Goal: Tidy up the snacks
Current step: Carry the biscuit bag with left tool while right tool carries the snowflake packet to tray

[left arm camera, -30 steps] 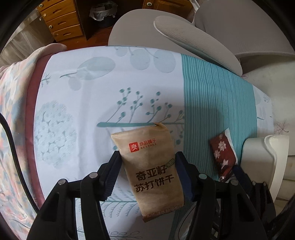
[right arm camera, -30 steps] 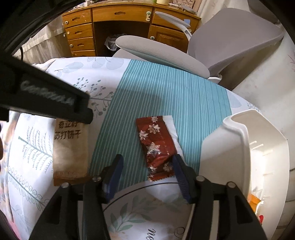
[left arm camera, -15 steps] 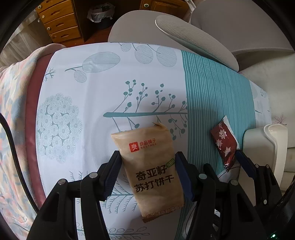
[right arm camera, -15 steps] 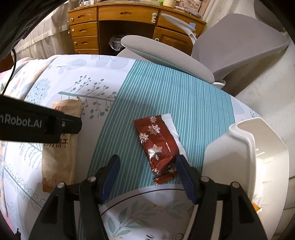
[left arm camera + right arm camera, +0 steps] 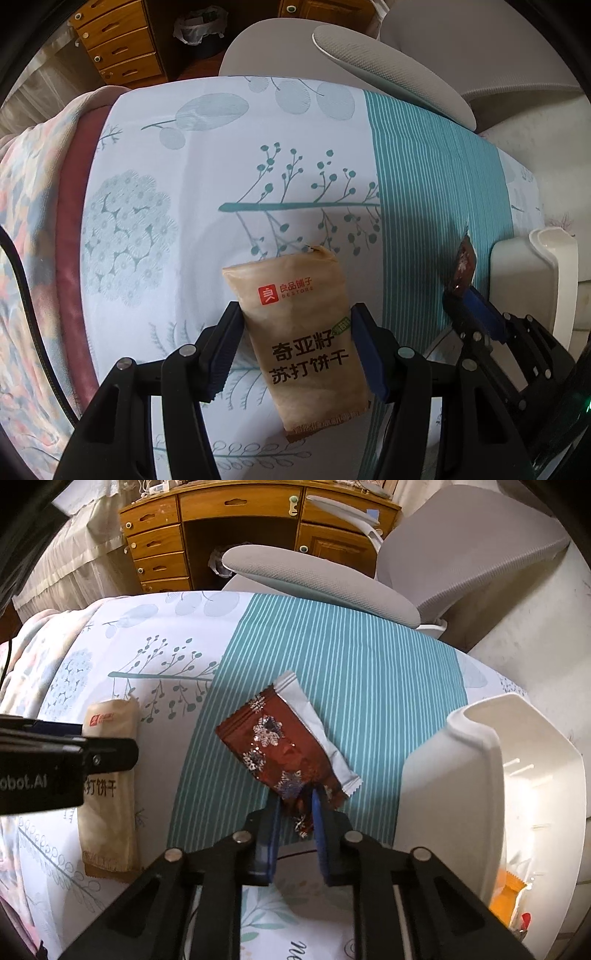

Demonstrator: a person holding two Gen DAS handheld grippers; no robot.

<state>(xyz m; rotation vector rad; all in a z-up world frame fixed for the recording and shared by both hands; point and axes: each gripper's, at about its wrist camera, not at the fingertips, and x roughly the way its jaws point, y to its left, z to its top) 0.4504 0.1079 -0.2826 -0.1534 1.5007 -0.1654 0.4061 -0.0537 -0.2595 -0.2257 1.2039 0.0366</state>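
The right gripper is clenched on the near end of a red packet, and the jaws stand close together with the crimped foil edge between them. The packet is dark red with silver snowflakes; it tilts up from the jaws toward the far left, and a white packet shows along its right side, but I cannot tell if this one is also pinched. To the right of these jaws stands a white bin with something orange inside at the bottom. The left gripper is released, its blue pads wide apart on both sides of a tan packet. This packet lies flat on the cloth between the jaws, with its far end beyond the fingertips; it is like kraft paper, with a red logo and dark Chinese letters. I cannot tell if the pads touch its edges. Beyond both grippers the cloth has a teal striped band, then a grey chair and a wooden desk.
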